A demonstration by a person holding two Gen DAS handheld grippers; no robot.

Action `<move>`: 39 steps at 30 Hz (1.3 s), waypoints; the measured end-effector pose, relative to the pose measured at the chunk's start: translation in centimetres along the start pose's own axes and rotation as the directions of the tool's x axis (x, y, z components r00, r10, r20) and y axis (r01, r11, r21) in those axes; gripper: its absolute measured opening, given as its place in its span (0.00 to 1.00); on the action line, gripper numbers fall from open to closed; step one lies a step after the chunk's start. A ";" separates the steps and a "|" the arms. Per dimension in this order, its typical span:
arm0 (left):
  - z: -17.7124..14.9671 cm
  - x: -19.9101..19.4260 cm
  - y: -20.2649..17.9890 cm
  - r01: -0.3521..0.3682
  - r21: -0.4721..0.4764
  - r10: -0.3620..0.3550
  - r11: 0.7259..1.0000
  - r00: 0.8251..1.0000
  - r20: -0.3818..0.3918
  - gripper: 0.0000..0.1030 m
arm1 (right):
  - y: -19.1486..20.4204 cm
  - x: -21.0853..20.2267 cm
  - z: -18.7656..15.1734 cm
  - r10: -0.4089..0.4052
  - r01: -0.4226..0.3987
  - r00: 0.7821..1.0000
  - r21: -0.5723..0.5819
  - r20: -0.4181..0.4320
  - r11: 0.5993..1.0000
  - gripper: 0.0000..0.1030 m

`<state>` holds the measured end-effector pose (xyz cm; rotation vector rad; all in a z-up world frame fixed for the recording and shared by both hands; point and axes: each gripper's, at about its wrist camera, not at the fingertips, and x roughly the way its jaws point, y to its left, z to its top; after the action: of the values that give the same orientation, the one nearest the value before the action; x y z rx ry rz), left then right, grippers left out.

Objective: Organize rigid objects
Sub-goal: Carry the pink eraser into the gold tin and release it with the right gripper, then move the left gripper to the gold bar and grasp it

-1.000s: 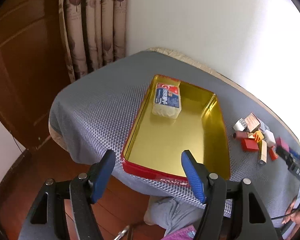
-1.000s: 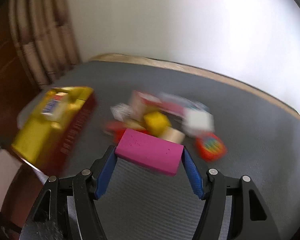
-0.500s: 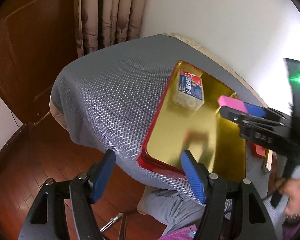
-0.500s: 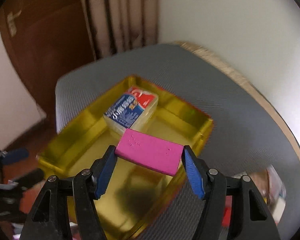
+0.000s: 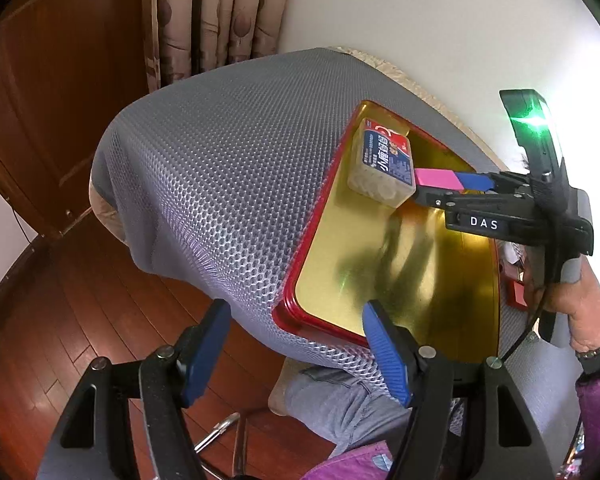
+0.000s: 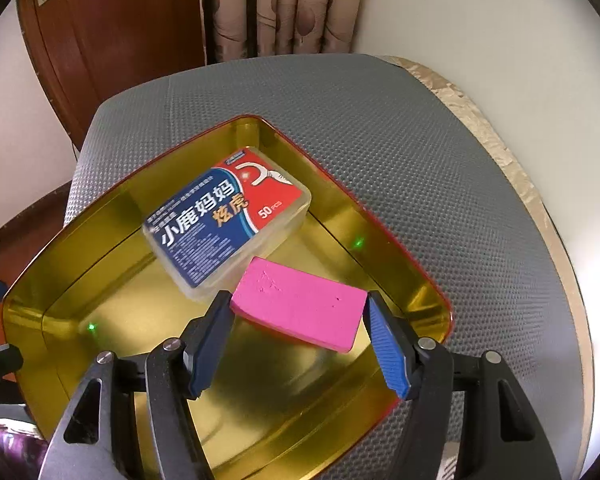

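So the right tongs [image 6: 298,320] carried the pink block [image 6: 300,310] away from the pile of small stuff and over to the gold tray [image 6: 32,316]. A second back the block was hanging over that clutter on the counter; now it sat above the tray, just beside the floss box [image 6: 228,222], still pinched between the pads. The wrist rolled a fair bit on the way, so the tray went from off at the left edge to filling most of the right view. From the left camera, the right tongs [image 5: 440,184] weren't over the tray before and then reached in across it. The left tongs [image 5: 296,354] dipped a little, and the tray slid rightward in their view.
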<state>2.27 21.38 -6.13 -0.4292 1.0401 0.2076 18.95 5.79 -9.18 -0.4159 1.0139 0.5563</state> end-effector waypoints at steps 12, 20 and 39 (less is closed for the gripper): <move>-0.2 -0.1 -0.8 -0.036 0.020 0.036 0.999 0.999 0.020 0.68 | -0.7 -4.0 -1.5 0.033 -0.067 0.971 0.138 0.236 0.988 0.67; -1.0 -2.0 -2.4 -0.094 0.091 0.083 0.991 0.990 0.116 0.68 | -3.9 -11.4 -16.0 -0.250 0.095 0.921 0.451 0.299 0.887 0.92; -5.0 -0.4 -23.6 0.207 0.615 -0.226 0.761 0.973 -0.049 0.68 | -13.3 -15.7 -38.0 -0.532 0.329 0.845 0.730 0.057 0.599 0.97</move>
<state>6.72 -1.97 -2.17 0.0588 0.9576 -0.3395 -5.04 -30.01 -12.32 0.1107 0.7390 -0.2471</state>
